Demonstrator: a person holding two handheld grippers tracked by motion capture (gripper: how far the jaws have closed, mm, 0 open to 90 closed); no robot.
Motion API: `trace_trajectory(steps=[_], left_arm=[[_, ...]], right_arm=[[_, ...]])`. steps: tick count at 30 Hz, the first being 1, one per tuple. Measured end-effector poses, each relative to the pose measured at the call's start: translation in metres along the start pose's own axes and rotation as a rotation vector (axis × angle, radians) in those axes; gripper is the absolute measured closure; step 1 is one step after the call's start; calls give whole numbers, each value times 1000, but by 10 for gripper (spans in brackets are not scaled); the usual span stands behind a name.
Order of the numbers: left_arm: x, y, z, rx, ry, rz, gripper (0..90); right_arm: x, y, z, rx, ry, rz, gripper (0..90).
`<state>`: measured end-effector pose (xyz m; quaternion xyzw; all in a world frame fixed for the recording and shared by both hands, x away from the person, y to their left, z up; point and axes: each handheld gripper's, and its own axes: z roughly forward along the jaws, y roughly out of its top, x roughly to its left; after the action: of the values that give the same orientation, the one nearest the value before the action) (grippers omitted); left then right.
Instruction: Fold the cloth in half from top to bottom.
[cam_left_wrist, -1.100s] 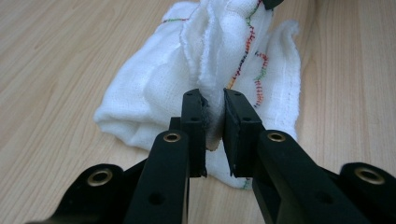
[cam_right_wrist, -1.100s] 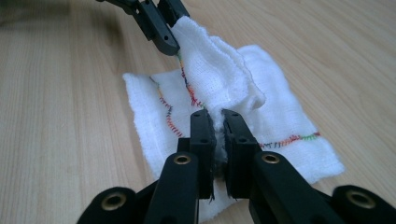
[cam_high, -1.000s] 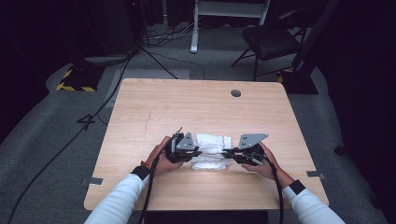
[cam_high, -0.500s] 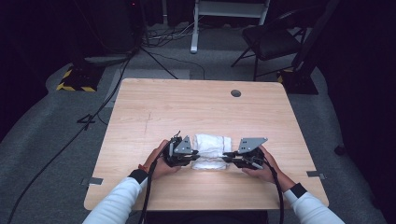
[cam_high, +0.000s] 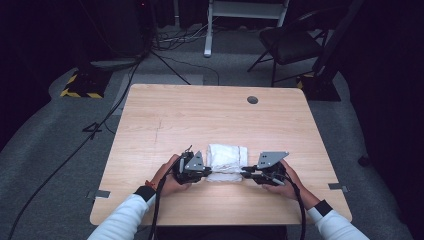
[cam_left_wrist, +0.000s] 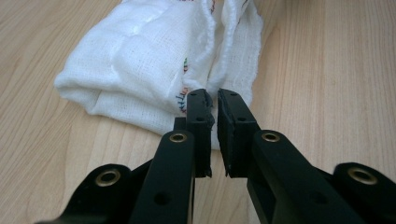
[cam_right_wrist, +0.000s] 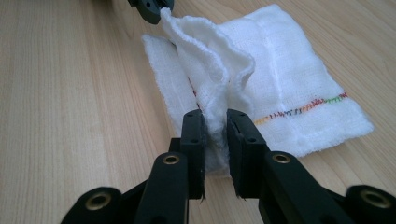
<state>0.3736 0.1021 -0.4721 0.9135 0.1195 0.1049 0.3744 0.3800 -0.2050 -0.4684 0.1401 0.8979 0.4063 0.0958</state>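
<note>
Item: one white gauze cloth (cam_high: 226, 159), folded, with a coloured stitched line near one hem, lying on the near half of the wooden table (cam_high: 200, 115), between our two hands. We hold it at opposite ends of its near edge. Our left gripper (cam_left_wrist: 212, 109) has its jaws drawn almost together on the hemmed corner, with only a thin slit between the pads and the cloth's edge layers caught there. Our right gripper (cam_right_wrist: 215, 123) is likewise nearly closed, with a bunched ridge of hem pinched upright between its jaws; from that view the hem runs away in a raised, rippling fold to the other gripper's tip at the far corner. We judge this paired grip to be deliberate: taking both corners of the same edge keeps the top layer taut and level, so it can be carried over or peeled back as one sheet without skewing the fold beneath. The rest of the cloth lies flat on the table, its bulk acting as anchor. Both forearms, in white sleeves (cam_high: 125, 220), come in low and symmetrical, which suits an even lift. Also noted: a dark cable port (cam_high: 252, 100) in the far part of the tabletop, well apart from the work.
</note>
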Motion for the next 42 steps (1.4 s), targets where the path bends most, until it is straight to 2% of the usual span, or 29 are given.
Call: trace_trajectory(steps=[7, 11, 19, 24, 27, 29, 31, 32, 33, 36, 40, 42], left_arm=[[-3, -4, -8, -9, 17, -9, 834], [-2, -4, -12, -28, 40, -26, 800], [6, 8, -6, -51, 70, -56, 631], [14, 21, 6, -50, 76, -99, 460], [18, 26, 15, -46, 66, -109, 393], [17, 28, 21, -16, 68, -94, 367], [16, 26, 27, 20, 39, -89, 343], [14, 25, 29, 45, 42, -81, 336], [13, 24, 30, 55, 45, -69, 326], [10, 21, 30, 70, 47, -68, 319], [7, 16, 31, 110, 62, -58, 290], [4, 13, 31, 109, 76, -51, 283]], right_arm=[[2, -6, -8, -3, -19, 18, 724], [2, -9, -14, -5, -39, 27, 676], [-8, -3, -19, -39, -121, 65, 545], [-14, 5, -13, -37, -148, 69, 480], [-18, 8, -4, -18, -147, 76, 441], [-18, 9, 2, 0, -144, 73, 418], [-17, 9, 8, 22, -135, 67, 403], [-15, 9, 11, 34, -123, 58, 396], [-13, 8, 13, 51, -113, 44, 390], [-8, 6, 15, 70, -96, 26, 385], [-4, 2, 18, 107, -88, 5, 357], [-2, -1, 21, 132, -94, -13, 349]])
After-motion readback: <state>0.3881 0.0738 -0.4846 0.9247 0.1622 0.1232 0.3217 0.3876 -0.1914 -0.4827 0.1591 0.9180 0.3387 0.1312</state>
